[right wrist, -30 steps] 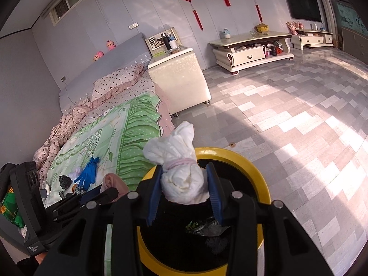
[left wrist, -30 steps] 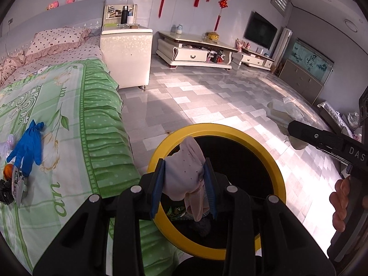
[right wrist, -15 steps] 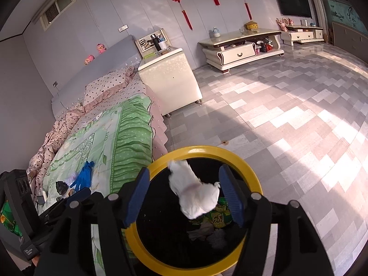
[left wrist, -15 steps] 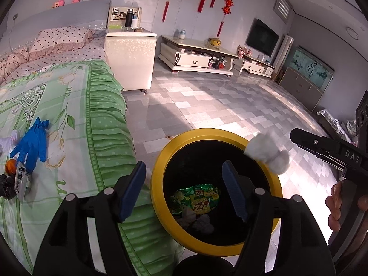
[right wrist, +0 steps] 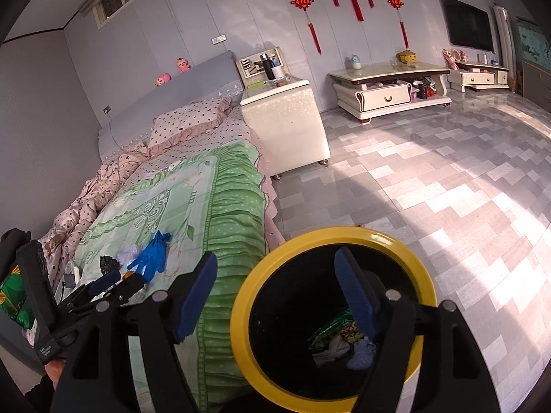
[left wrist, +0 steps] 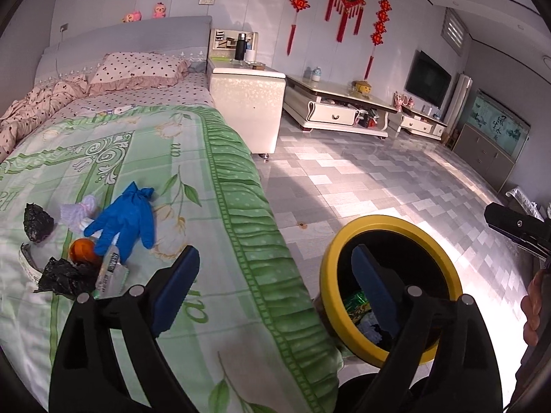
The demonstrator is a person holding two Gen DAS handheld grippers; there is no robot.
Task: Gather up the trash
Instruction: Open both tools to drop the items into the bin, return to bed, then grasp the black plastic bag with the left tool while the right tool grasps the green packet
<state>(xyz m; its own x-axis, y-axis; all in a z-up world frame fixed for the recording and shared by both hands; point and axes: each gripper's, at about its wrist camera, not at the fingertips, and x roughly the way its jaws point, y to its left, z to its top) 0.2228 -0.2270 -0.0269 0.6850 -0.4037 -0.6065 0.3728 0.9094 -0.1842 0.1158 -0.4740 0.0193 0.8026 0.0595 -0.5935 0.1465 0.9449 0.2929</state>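
Observation:
A black trash bin with a yellow rim [left wrist: 391,222] [right wrist: 330,232] stands on the floor beside the bed; it holds a green snack wrapper [right wrist: 339,330] and white wads. My left gripper [left wrist: 275,292] is open and empty, straddling the bed edge and the bin. My right gripper [right wrist: 280,296] is open and empty above the bin's left rim. On the green bedspread lie a blue glove [left wrist: 125,215] [right wrist: 149,258], a white wad [left wrist: 79,211], black crumpled bits [left wrist: 38,223], an orange ball [left wrist: 82,249] and a small packet [left wrist: 110,272].
The bed [left wrist: 155,144] with pink dotted pillows fills the left. A white bedside cabinet [left wrist: 246,103] stands behind it and a low TV stand [left wrist: 337,112] along the back wall. The tiled floor [left wrist: 396,179] stretches to the right.
Both grippers opened and dropped their white wads into the bin. Both have since swung left toward the bed, the left one further.

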